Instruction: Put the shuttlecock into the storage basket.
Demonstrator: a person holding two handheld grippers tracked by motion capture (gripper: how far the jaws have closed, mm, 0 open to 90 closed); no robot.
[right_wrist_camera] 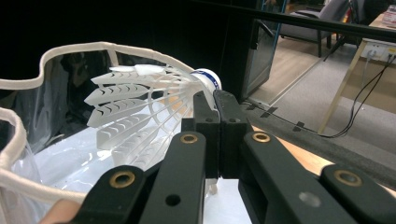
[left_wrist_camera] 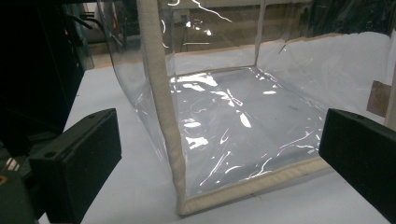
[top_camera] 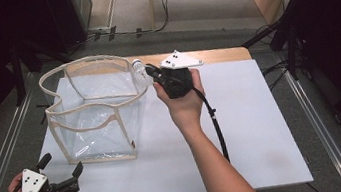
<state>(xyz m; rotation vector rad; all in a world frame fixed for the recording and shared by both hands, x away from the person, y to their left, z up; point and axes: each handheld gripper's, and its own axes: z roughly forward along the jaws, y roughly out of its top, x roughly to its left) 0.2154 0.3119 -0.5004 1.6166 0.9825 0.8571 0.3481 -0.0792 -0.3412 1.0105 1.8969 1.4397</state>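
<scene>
Black tool (right_wrist_camera: 215, 109) pinches feathery shuttlecock (right_wrist_camera: 140, 112).

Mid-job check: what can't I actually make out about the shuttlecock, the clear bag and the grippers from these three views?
- Shuttlecock: right gripper view, the closed right gripper covers the spot where it is pinched; high view, too small to read.
- Clear bag: left gripper view, top rim cut off by the frame edge.
- Left gripper: high view, hand partly cut off by the bottom edge.
</scene>
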